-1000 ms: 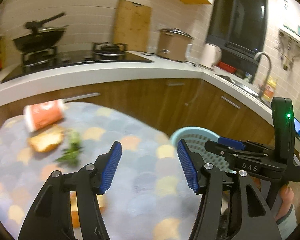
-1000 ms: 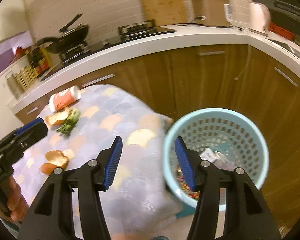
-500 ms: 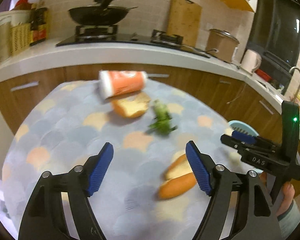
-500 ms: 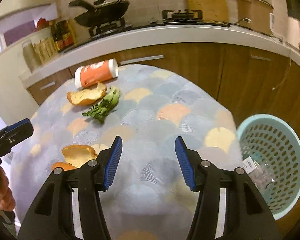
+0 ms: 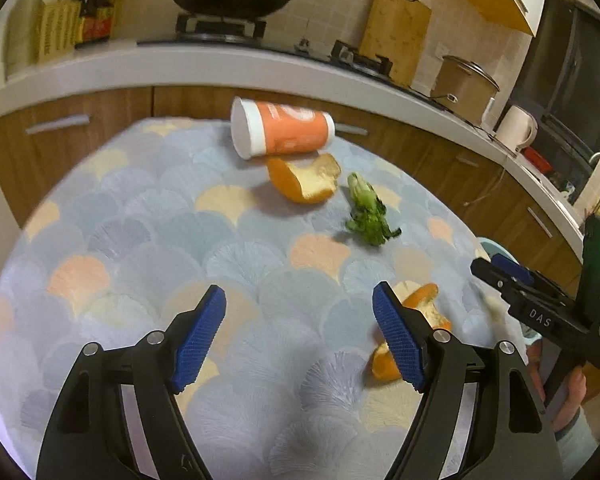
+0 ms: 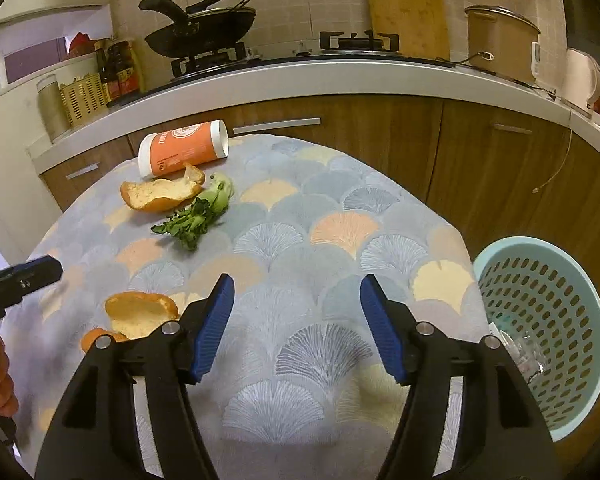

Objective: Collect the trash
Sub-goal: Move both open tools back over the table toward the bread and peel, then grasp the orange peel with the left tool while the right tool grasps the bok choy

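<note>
Round table w/ fan-pattern cloth (image 6: 340,216), pastel blue/peach/cream, set in a kitchen corner. Behind: white counter (image 6: 340,76) over wood cabinets, wok on gas hob (image 6: 204,36), cutting board vs. tiled wall, rice cooker, kettle.

Trash on cloth: orange cup (image 6: 182,148) on its side at far edge, peel (image 6: 160,194) touching it, greens (image 6: 198,216) just beside. 2nd peel (image 6: 138,314) near front-left. Teal basket (image 6: 540,320) on floor at table's right, some litter inside.

L gripper (image 5: 300,326): jaws just widened, apart, nothing btw them; 2nd peel behind its right finger. R gripper (image 6: 296,326): jaws just widened, empty, over bare cloth.
</note>
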{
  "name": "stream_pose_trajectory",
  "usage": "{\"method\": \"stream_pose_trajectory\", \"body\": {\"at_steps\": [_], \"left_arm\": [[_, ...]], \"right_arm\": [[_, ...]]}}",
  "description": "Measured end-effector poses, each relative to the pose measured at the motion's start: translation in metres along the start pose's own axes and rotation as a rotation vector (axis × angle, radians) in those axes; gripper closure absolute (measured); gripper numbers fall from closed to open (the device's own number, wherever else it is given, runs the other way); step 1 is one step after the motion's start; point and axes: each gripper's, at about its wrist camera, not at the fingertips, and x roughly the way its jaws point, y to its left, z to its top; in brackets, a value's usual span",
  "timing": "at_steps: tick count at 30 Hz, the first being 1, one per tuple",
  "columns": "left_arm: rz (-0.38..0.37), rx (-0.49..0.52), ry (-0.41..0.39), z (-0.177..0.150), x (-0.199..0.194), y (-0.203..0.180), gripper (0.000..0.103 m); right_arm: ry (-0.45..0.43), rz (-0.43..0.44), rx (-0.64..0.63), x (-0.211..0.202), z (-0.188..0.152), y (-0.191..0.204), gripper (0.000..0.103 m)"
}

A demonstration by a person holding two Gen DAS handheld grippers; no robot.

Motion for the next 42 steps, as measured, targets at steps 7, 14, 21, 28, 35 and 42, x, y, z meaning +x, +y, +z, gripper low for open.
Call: {"method": "stream_pose_trajectory", "body": {"at_steps": [7,14,21,28,35,42], "left_arm": [[-0.077,-0.008,0.069,-0.015,0.009,-0.012,0.029],[-0.141,0.033,0.14,-0.026,0.015,-0.024,0.028],[-0.184,0.207,0.19,-0.028,0.028,-0.059,0.027],[-0.144,0.322,0.208,-0.018,0.055,-0.083,0.04],[-0.177,0.309,0.178,-0.018,0.053,-0.085,0.077],[-0.004,0.142,0.082,-0.001,0.04,-0.031,0.079]], "right_arm": [[0.012,0.055,0.063,0.001,0.001,-0.013,0.034],[0.047,0.067,0.079,0.008,0.001,-0.014,0.031],[0.053,0.025,0.047,0.01,0.0,-0.007,0.028],[0.028,0.022,0.008,0.003,0.002,0.0,0.027],[0.05,0.112,-0.019,0.01,0.042,0.027,0.027],[0.11,0.158,-0.002,0.06,0.063,0.058,0.028]]}}
